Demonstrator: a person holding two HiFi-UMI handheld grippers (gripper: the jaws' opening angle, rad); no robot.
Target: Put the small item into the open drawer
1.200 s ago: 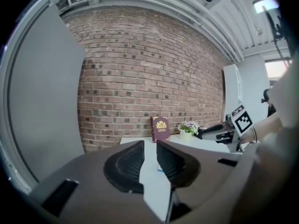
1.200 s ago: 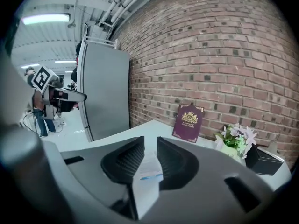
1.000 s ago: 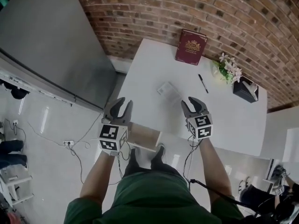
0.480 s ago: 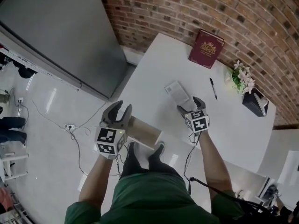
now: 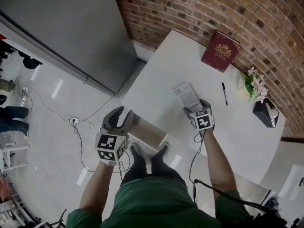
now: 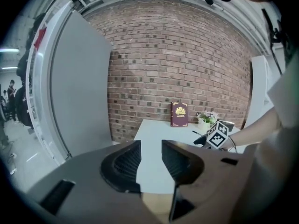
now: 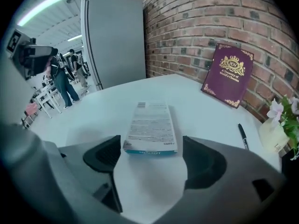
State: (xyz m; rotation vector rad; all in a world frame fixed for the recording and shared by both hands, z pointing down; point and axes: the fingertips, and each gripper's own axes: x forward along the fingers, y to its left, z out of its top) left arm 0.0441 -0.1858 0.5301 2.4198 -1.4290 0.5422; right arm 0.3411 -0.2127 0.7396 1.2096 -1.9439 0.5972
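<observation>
The small item is a flat white printed box (image 5: 186, 94) lying on the white table (image 5: 161, 75). My right gripper (image 5: 195, 106) sits just behind the box, its jaws opening wide. In the right gripper view the box's (image 7: 150, 127) near end lies level with the fingertips of the right gripper (image 7: 149, 158), untouched by either pad. The wooden drawer (image 5: 148, 133) is pulled out from the table's near edge. My left gripper (image 5: 122, 114) hovers at the drawer's left end, open and empty. The left gripper (image 6: 150, 160) shows only table between its jaws.
A maroon book (image 5: 221, 50) leans on the brick wall. A black pen (image 5: 224, 93), a small flower pot (image 5: 254, 84) and a black box (image 5: 266, 114) sit at the table's right. A tall grey cabinet (image 5: 66, 27) stands to the left; cables lie on the floor.
My right gripper has moved forward up to the white box and its jaws have spread. The left gripper has opened and stays by the drawer.
</observation>
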